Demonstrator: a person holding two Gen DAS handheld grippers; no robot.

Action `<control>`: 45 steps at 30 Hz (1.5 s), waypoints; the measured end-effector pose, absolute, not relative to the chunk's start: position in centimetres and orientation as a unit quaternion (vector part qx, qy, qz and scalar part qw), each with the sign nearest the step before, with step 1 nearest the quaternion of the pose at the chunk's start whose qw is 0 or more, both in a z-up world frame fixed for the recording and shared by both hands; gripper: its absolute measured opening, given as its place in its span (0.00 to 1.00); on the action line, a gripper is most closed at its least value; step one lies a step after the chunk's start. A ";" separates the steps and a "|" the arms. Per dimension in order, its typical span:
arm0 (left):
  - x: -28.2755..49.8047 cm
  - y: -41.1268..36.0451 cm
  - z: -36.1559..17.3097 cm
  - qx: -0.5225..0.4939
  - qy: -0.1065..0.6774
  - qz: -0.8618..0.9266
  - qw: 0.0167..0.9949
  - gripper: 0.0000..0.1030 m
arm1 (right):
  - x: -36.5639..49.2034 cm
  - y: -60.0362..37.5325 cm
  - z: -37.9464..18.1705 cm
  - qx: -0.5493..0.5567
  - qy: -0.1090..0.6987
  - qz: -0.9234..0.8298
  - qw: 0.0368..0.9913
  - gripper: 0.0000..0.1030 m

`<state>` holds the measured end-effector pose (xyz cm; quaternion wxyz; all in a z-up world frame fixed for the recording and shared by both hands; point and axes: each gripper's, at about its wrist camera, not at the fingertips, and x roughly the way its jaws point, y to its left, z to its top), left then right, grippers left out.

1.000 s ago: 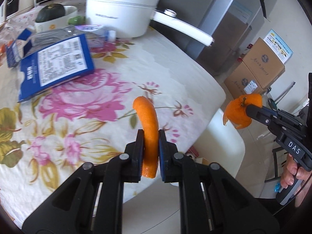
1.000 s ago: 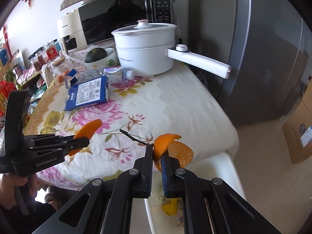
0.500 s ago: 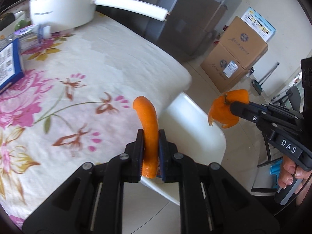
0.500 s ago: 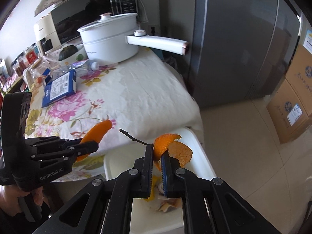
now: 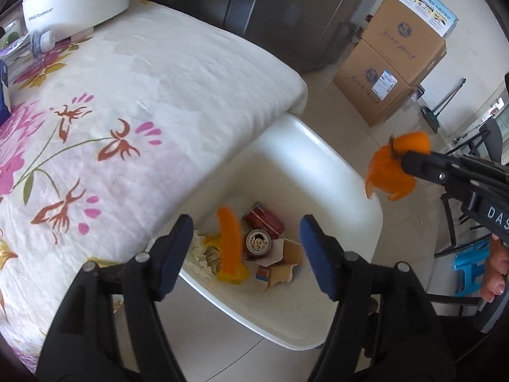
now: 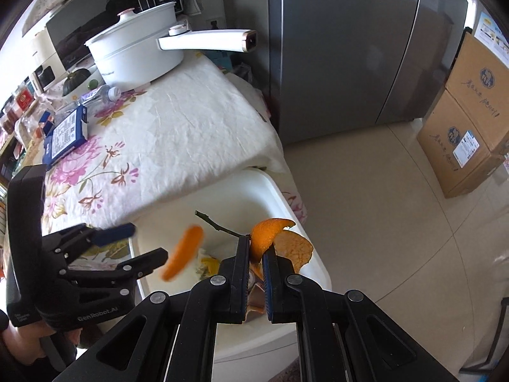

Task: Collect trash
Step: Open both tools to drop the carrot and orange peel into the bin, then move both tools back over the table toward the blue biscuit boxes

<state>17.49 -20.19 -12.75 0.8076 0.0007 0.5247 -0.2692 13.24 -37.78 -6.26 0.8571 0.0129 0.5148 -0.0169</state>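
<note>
Bin (image 5: 356,203): can (image 5: 258,242), cartons | left gripper (image 5: 246,256) released | right gripper (image 6: 256,251) grasping orange peel (image 6: 270,235)

Glossy white plastic bin (image 5: 346,172); wrinkled matt floral cloth (image 5: 165,73) beside it; brushed metal fridge (image 6: 350,47); matt cardboard boxes (image 5: 391,60).

Left wrist view: looking steeply down, close over the white bin (image 5: 366,203); surface (image 5: 159,73) lying left
Right wrist view: looking down from the bin's opposite side; facing the surface
Shared: bin (image 6: 273,191); surface (image 6: 178,133); boxes (image 5: 391,60)
</note>
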 end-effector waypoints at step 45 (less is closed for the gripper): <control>18.1 -10.6 -8.8 -0.029 0.485 -0.200 0.851 0.80 | 15.8 -34.8 -4.5 0.067 0.493 -0.027 0.867 0.77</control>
